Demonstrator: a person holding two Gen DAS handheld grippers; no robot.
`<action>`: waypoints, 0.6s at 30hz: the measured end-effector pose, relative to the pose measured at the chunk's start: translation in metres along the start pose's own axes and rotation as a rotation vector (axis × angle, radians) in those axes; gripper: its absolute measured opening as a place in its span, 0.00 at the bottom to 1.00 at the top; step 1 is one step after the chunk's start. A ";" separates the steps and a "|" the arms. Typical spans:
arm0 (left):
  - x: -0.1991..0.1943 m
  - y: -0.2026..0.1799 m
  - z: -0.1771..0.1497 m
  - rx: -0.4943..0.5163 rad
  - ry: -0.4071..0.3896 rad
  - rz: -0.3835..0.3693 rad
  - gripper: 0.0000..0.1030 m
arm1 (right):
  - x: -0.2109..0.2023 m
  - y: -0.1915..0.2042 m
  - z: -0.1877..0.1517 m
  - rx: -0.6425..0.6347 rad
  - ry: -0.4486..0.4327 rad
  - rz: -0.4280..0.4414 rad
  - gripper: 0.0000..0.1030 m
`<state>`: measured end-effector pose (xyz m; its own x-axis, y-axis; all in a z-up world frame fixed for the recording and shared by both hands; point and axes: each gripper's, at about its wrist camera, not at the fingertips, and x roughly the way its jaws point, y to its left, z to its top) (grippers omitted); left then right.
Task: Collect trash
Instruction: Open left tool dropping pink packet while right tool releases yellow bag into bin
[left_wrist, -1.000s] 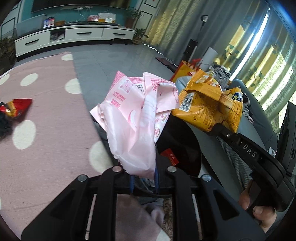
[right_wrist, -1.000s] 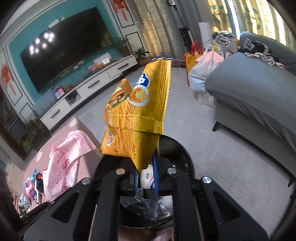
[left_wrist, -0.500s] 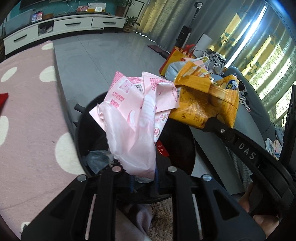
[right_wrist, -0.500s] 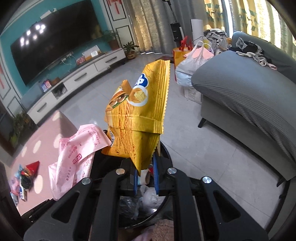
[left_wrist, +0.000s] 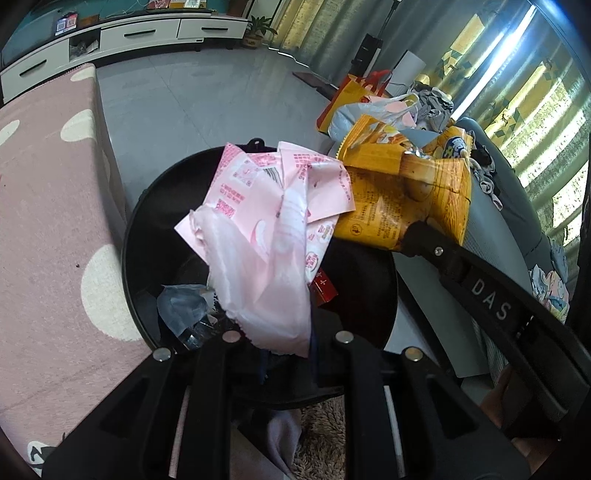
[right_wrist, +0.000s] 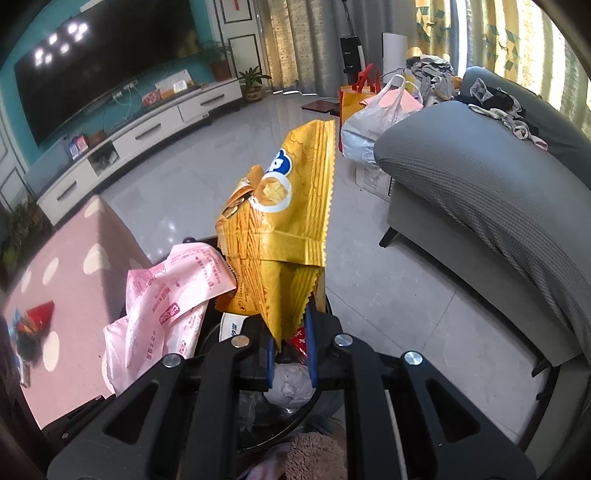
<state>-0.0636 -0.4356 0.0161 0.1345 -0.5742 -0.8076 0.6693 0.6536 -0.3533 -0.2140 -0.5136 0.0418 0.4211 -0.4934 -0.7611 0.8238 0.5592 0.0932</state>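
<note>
You have brought both wrappers over the black bin (left_wrist: 147, 236): left gripper (left_wrist: 286, 343) clamps the pink wrapper (left_wrist: 273, 229), right gripper (right_wrist: 291, 341) clamps the yellow chip bag (right_wrist: 284, 229). Release is due.

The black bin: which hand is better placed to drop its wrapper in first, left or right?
Probably left. The left gripper holds the pink wrapper right over the middle of the black bin. The right gripper holds the yellow chip bag nearer the bin's rim, so that bag might fall outside.
</note>
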 end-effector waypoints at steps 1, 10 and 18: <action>0.001 0.000 0.000 -0.001 0.004 0.001 0.17 | 0.001 0.000 0.000 -0.002 0.004 -0.001 0.14; 0.009 -0.004 -0.001 0.001 0.029 -0.009 0.22 | 0.006 0.004 0.000 -0.007 0.018 -0.020 0.14; -0.003 -0.004 -0.002 -0.004 -0.002 -0.015 0.66 | 0.002 0.005 0.000 -0.006 0.019 0.006 0.30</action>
<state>-0.0676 -0.4358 0.0188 0.1261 -0.5854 -0.8009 0.6682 0.6468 -0.3676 -0.2092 -0.5123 0.0410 0.4184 -0.4779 -0.7724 0.8193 0.5657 0.0938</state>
